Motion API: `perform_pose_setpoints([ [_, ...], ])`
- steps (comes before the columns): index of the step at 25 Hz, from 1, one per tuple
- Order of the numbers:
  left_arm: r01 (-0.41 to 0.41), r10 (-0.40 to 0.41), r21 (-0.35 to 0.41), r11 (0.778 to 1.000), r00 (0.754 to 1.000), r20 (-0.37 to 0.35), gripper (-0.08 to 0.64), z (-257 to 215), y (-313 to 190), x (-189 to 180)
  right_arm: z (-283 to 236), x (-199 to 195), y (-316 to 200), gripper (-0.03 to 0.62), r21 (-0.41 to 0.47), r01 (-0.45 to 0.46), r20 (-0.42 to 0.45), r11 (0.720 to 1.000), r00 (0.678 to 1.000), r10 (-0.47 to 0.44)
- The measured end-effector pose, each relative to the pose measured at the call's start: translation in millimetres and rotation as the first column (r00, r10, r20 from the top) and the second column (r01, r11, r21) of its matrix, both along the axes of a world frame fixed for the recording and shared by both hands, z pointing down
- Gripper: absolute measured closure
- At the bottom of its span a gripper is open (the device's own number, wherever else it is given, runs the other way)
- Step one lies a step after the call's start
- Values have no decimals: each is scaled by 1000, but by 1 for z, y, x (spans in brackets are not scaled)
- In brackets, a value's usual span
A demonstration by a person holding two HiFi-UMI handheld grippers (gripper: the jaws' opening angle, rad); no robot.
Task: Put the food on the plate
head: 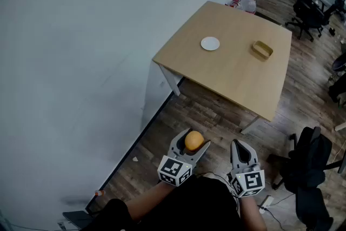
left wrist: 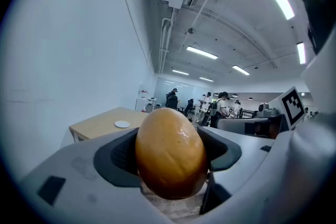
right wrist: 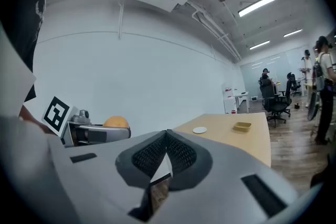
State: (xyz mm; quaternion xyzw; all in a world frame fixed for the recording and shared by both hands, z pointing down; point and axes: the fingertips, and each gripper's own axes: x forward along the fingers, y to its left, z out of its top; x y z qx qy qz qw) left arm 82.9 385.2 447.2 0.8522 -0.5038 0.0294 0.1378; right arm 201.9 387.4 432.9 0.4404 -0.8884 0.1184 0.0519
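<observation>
Two grippers are held above the wooden floor (head: 216, 116), well apart from the bench (head: 232, 76). The left gripper (head: 192, 144) has its jaws pinching a round orange-brown food item (left wrist: 170, 152). The right gripper (head: 243, 150) has its jaws pressed together, empty. A small white plate (head: 210, 43) sits on the bench near a yellow tray (head: 262, 50).

Glossy smooth food (left wrist: 170, 152), matt wooden table (head: 232, 70).

left tool (head: 193, 143) holding food (head: 194, 140), plate (head: 210, 43) on table (head: 232, 81)
</observation>
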Motion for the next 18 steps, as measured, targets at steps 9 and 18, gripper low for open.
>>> perform_pose_setpoints([
  [9, 42, -43, -30, 999, 999, -24, 252, 19, -36, -37, 13, -11, -32, 532, -44, -14, 59, 999, 998, 17],
  [18, 8, -12, -53, 999, 998, -66, 251, 41, -146, -78, 31, -48, -120, 532, -98, -38, -9, 994, 999, 38],
])
